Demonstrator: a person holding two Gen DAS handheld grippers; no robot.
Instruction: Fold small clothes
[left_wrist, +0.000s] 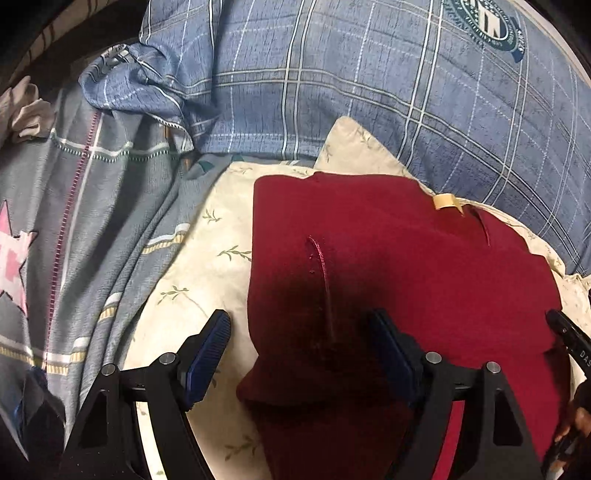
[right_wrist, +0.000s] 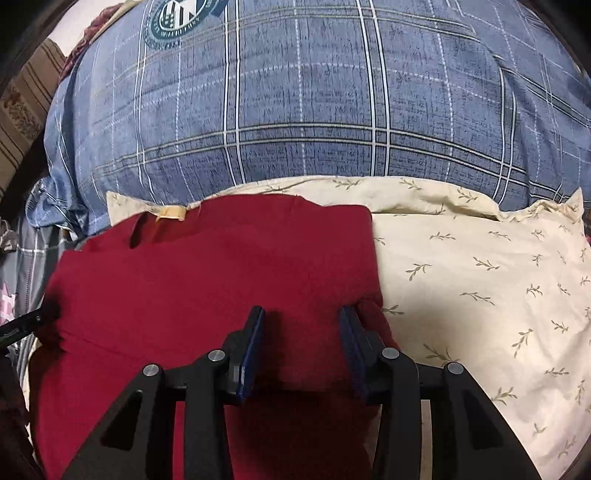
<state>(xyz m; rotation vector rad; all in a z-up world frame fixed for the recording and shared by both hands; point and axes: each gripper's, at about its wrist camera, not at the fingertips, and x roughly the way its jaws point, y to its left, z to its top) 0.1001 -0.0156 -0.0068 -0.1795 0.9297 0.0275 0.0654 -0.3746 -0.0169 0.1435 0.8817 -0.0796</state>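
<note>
A folded dark red garment (left_wrist: 388, 280) lies on a cream pillow with a leaf print (left_wrist: 207, 266), filling the centre and lower right of the left wrist view and the lower left of the right wrist view. The left gripper (left_wrist: 303, 339) is spread wide, one blue pad off the garment's left edge over the pillow, the other above the red cloth. The right gripper (right_wrist: 302, 325) is also parted, both pads over the garment near its right edge. Only the left view shows a grey quilt with a pink star (left_wrist: 66, 236) at far left; only the right view shows the bare right half of the pillow. A blue plaid cushion (right_wrist: 295, 103) fills the top of both. The garment's near edge is hidden beneath the black gripper frames.
</note>
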